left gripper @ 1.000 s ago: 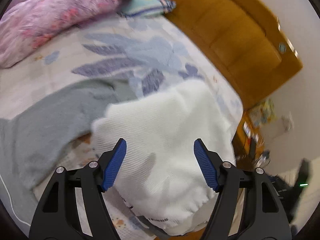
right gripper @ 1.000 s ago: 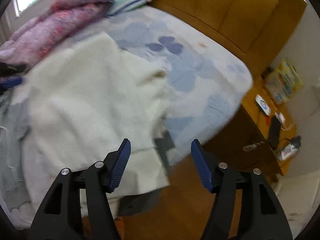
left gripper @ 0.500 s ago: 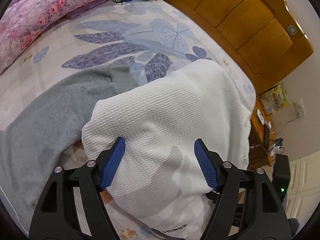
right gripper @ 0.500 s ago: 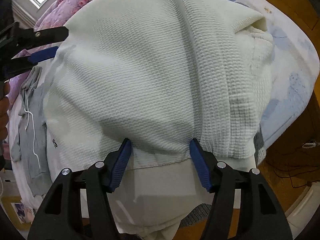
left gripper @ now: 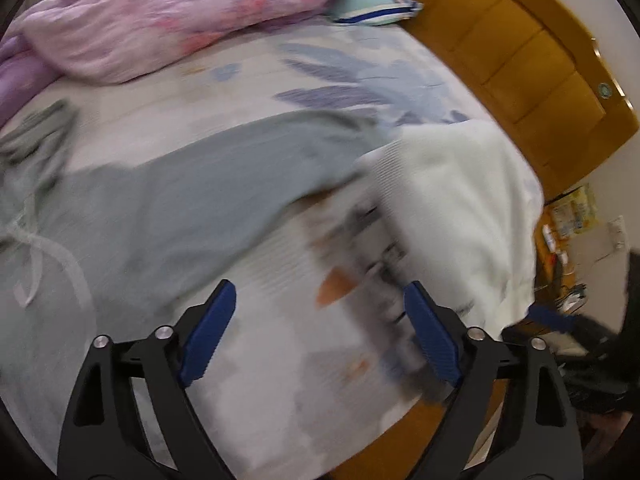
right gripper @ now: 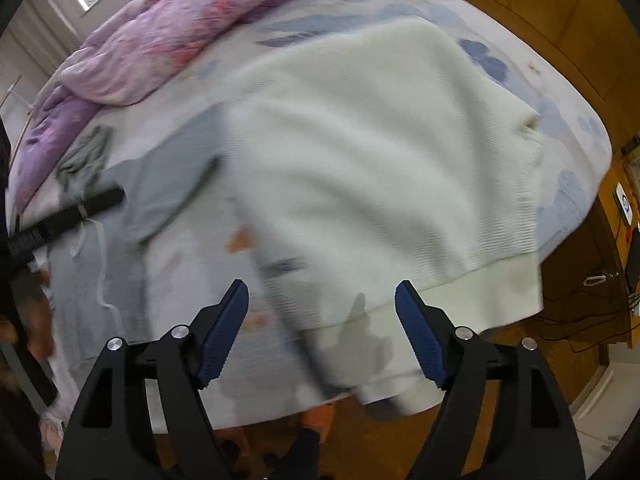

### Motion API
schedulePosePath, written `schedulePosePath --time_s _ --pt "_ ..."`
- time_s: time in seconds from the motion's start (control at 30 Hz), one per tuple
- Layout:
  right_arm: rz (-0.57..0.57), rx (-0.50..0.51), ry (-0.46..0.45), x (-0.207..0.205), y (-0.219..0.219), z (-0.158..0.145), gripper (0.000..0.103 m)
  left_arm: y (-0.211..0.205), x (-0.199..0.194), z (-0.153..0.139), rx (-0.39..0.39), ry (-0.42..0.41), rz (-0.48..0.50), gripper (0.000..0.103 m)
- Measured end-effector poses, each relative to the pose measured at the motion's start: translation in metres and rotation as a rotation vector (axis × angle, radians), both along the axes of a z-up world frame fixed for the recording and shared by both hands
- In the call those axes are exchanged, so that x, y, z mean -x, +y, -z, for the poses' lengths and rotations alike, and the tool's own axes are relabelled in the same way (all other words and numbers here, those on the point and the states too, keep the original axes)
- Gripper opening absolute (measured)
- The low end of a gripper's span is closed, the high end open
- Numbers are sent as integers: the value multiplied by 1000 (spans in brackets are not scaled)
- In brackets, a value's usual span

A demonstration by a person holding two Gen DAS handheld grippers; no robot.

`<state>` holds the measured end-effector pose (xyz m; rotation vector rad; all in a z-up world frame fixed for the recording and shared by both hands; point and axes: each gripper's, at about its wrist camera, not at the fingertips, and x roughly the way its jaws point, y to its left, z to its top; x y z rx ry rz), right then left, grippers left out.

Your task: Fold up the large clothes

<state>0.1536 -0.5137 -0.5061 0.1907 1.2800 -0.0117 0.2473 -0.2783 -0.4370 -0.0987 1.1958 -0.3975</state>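
Observation:
A white waffle-knit sweater (right gripper: 380, 152) lies spread on the bed, its ribbed hem (right gripper: 460, 300) hanging over the near edge. It shows blurred in the left wrist view (left gripper: 460, 200) at the right. A grey hoodie (left gripper: 180, 200) lies left of it, also in the right wrist view (right gripper: 168, 184). My left gripper (left gripper: 320, 332) is open and empty above the sheet, left of the sweater. My right gripper (right gripper: 320, 332) is open and empty above the sweater's hem. The left gripper's fingers (right gripper: 68, 216) show at the left of the right wrist view.
A pink floral duvet (left gripper: 160, 16) and a striped pillow (left gripper: 372, 8) lie at the bed's far side. A wooden headboard (left gripper: 520, 48) runs along the right. A bedside table (right gripper: 628, 216) with cables stands beyond the bed's right edge. Wooden floor (right gripper: 500, 380) lies below.
Both grippers have pulled back from the white sweater. The left one swung left toward the grey hoodie. The sweater now lies flatter on the bed.

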Motion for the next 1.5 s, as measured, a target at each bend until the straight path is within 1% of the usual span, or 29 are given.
schedulePosePath --time_s 0.03,0.07,0.1,0.13,0.23,0.27,0.3,0.33,0.37,0.47,0.53,0.57,0.63,0.7,0.73,0.77,0.83,0.93,1.0,1.1,1.13,1.2,1.27,1.3,1.4,1.5 --pt "-12 6 3 -1 20 -6 81 15 9 -4 -14 1 -10 91" --pt "-24 9 -10 -1 35 -12 83 30 18 -8 -43 8 -24 91" --pt "-38 26 -26 1 53 -20 84 41 24 -12 -55 11 -34 91" --pt "-51 53 -30 -3 65 -29 85 56 31 -19 -50 14 -47 91" --pt "-78 87 -67 8 105 -55 86 95 51 -43 -39 1 -94 93" --pt "-82 95 -73 13 112 -59 87 109 58 -56 -33 -9 -92 93" --pt "-83 107 -83 20 125 -69 88 118 65 -66 -44 -15 -95 95" --pt "-79 122 -94 26 140 -83 93 127 70 -76 -57 -25 -104 95" --pt "-78 133 -106 30 148 -93 94 141 78 -91 -66 -39 -124 95" --pt "-67 173 -141 47 178 -127 95 171 99 -126 -52 -71 -159 95" --pt "-67 176 -154 59 202 -152 95 195 118 -157 -45 -119 -177 96" --pt "-69 181 -162 66 211 -163 95 201 123 -167 -51 -132 -179 97" --pt "-65 204 -187 78 231 -188 95 219 139 -194 -63 -183 -183 98" --pt "-56 202 -222 91 247 -211 95 238 156 -221 -45 -221 -181 98" --pt "-47 195 -236 96 254 -219 95 246 163 -229 -41 -233 -182 98" --pt "-49 180 -247 104 263 -229 95 255 173 -242 -52 -255 -193 98" --pt "-53 174 -265 115 277 -245 95 269 187 -263 -76 -286 -219 98" --pt "-92 191 -285 133 302 -269 95 289 203 -287 -71 -304 -250 98" --pt "-104 200 -304 142 313 -284 95 300 213 -300 -71 -317 -264 98" --pt "-118 207 -320 150 326 -300 95 313 228 -317 -104 -335 -288 98" --pt "-139 207 -335 153 333 -307 95 317 233 -323 -110 -339 -298 98" --pt "-155 222 -364 157 341 -318 95 323 240 -333 -104 -348 -304 98" --pt "-163 205 -380 159 345 -326 95 329 245 -344 -105 -367 -315 98" --pt "-173 189 -387 159 348 -333 95 330 248 -352 -111 -378 -316 98" --pt "-187 199 -429 161 353 -352 95 332 254 -374 -138 -421 -318 98" --pt "-190 198 -474 164 356 -369 95 334 260 -393 -140 -457 -336 98"
